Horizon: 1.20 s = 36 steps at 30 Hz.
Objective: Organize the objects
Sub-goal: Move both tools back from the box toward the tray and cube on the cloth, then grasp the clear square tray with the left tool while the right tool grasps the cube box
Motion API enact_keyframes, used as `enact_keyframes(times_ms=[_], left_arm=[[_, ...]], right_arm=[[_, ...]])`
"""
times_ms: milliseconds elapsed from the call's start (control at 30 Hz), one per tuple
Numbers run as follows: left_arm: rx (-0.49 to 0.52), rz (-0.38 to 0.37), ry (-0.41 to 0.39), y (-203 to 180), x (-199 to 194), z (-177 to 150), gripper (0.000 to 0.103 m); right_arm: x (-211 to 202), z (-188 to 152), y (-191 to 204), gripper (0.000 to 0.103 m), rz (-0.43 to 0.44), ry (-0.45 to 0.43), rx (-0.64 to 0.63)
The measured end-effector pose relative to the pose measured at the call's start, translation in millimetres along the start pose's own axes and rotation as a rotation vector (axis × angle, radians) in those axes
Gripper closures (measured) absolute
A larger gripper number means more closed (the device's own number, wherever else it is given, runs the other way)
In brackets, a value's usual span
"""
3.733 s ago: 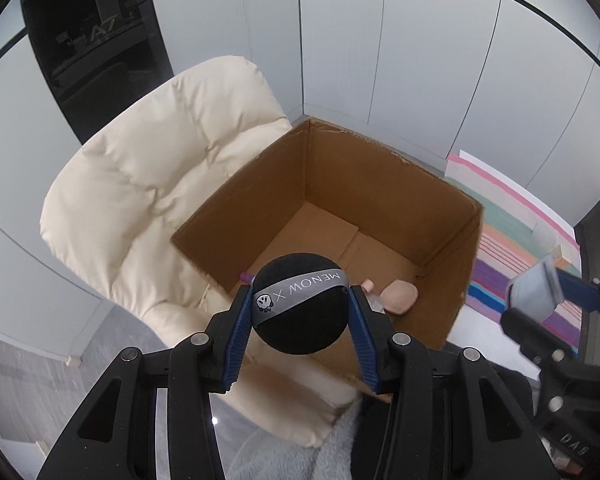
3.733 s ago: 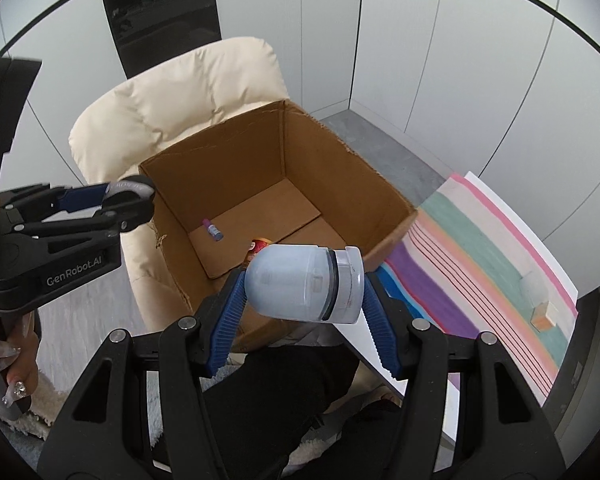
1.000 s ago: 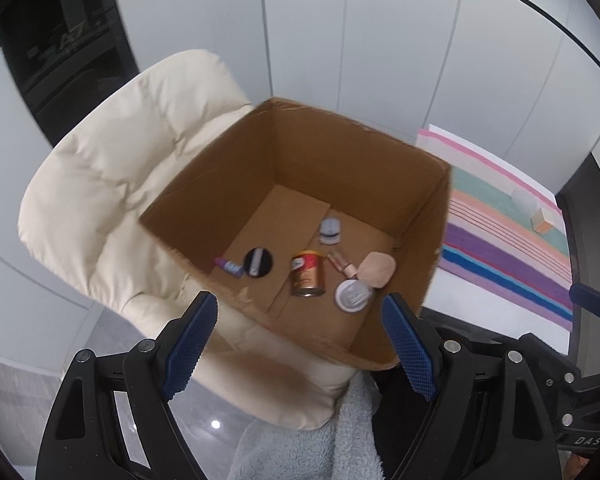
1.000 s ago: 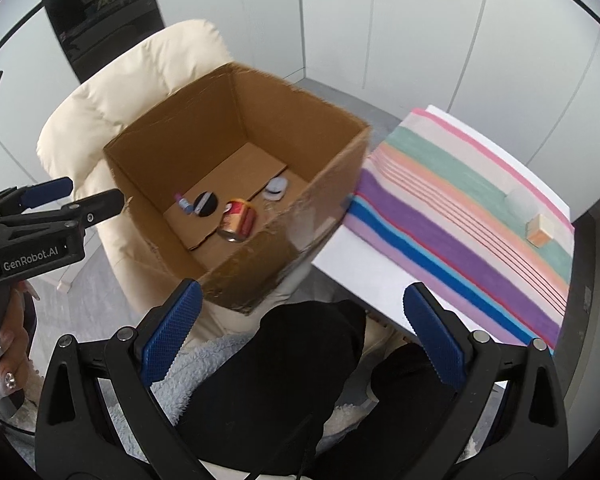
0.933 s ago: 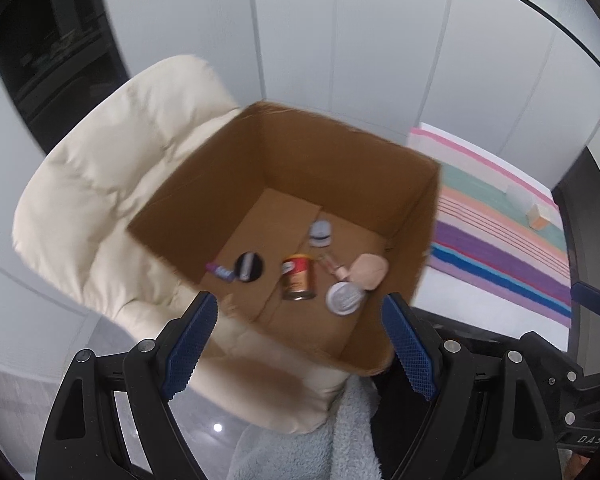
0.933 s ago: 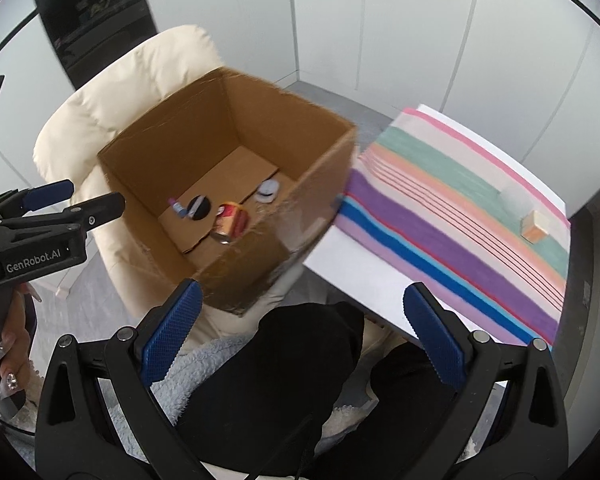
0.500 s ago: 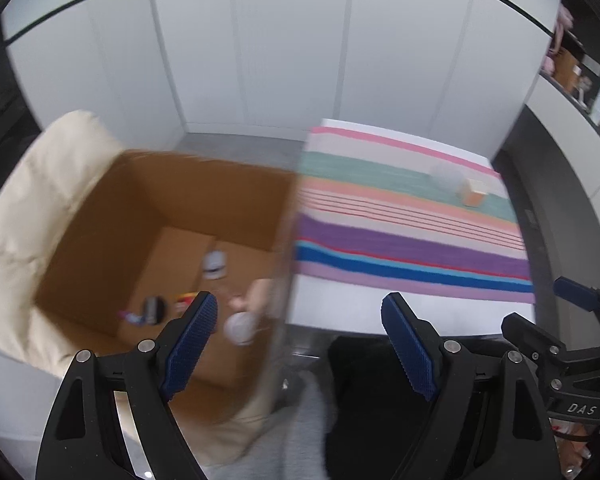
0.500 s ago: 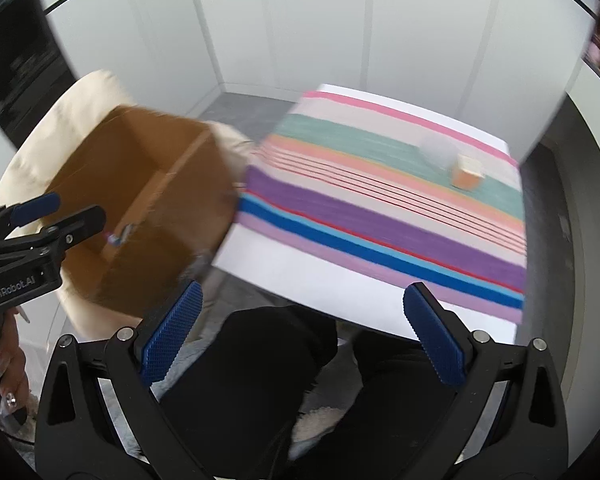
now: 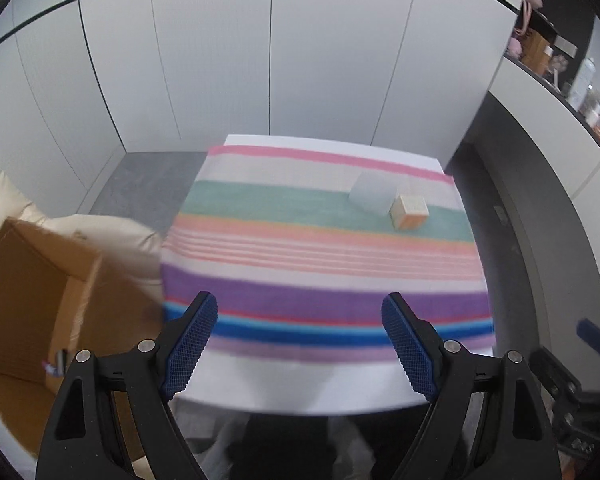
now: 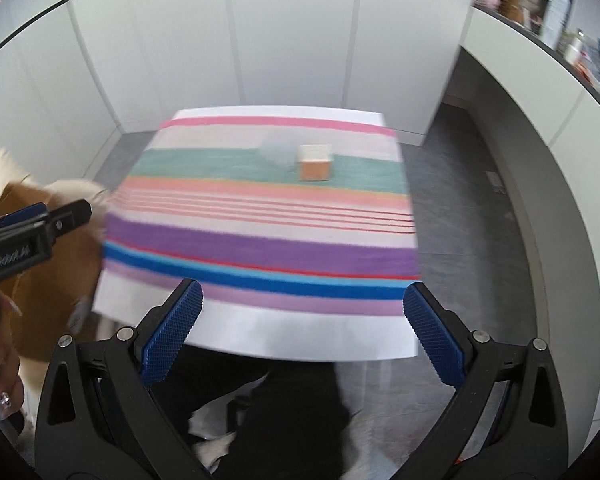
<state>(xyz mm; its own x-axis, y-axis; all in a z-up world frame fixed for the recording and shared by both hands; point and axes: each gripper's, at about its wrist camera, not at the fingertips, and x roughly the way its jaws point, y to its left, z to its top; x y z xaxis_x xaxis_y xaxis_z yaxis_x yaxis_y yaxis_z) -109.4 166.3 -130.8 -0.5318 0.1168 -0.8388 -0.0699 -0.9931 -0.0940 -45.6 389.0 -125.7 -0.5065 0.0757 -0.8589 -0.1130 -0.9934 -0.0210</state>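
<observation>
Both tools hang wide open and empty, the left tool (image 9: 300,336) and right tool (image 10: 302,330) over the near edge of the striped-cloth surface (image 10: 260,248). On its far green stripe sit a small orange-and-cream cardboard box (image 10: 315,162) and, touching it, a frosted translucent container (image 9: 372,194). Best to take one apiece, approaching from above so neither knocks the other.

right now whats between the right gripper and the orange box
Only bare striped cloth lies between the open right gripper and the orange box, seen in the right wrist view.
</observation>
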Motion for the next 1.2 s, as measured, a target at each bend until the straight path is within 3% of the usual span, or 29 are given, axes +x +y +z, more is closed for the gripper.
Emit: enact_keyframes(times_ms=[167, 333, 533, 833, 867, 967, 1100, 1200], left_arm=[[-0.043, -0.016, 0.058, -14, 47, 16, 0.017], [-0.049, 0.018, 0.089, -12, 89, 34, 0.017], [-0.004, 0.024, 0.112, -21, 142, 59, 0.017], [0.155, -0.089, 0.182, -64, 229, 83, 0.017], [0.183, -0.092, 0.187, -70, 237, 85, 0.017], [0.245, -0.124, 0.201, -88, 257, 90, 0.017], [0.304, -0.179, 0.23, -115, 281, 100, 0.017], [0.336, -0.171, 0.24, -136, 300, 108, 0.017]], right_arm=[[25, 24, -33, 0.001, -0.021, -0.001, 0.024], [64, 51, -38, 0.001, -0.004, -0.003, 0.032], [147, 89, -33, 0.001, 0.049, 0.031, 0.066], [294, 142, -27, 0.001, 0.048, 0.052, 0.131], [309, 144, -26, 0.005, 0.047, 0.057, 0.128], [332, 144, -30, 0.047, 0.067, 0.067, 0.119], [326, 130, -53, 0.049, 0.055, 0.004, 0.18], [322, 119, -70, 0.049, 0.073, -0.002, 0.203]])
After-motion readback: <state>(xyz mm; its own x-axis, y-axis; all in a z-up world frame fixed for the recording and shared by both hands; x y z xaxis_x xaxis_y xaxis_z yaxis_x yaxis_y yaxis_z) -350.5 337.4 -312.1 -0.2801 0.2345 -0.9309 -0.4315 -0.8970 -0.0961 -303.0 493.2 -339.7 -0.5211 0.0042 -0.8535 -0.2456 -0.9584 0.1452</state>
